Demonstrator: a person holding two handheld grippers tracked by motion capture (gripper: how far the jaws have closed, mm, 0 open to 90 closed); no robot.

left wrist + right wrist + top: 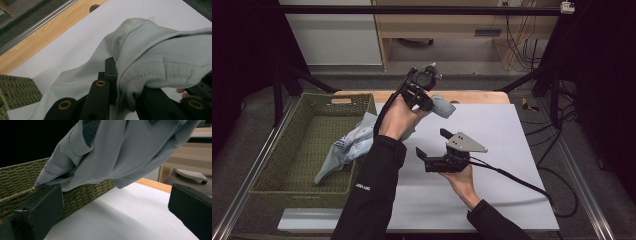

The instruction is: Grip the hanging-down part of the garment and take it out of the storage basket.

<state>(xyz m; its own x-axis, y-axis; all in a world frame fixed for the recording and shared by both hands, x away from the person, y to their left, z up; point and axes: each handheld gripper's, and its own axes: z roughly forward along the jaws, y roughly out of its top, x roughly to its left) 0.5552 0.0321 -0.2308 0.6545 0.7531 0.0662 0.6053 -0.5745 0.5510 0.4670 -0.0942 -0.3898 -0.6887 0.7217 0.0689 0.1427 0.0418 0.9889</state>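
A light grey-blue garment (346,148) trails from the green woven basket (272,172) up over its right rim onto the white sheet. My left gripper (428,103) is raised above the sheet's far edge, shut on one end of the garment (160,55), whose ribbed hem bunches over the jaws. The left gripper (127,80) has cloth between its fingers. My right gripper (433,143) hovers low over the middle of the sheet, pointing left, open and holding nothing. In the right gripper view the gripper (115,210) has its jaws wide apart, with the garment (120,152) hanging above and the basket (82,195) behind.
The white sheet (502,150) covers a wooden table (472,96). The basket stands along the sheet's left side. A black cable (522,182) runs right from the right gripper. Metal rails edge both sides, with shelving and cables on the floor beyond.
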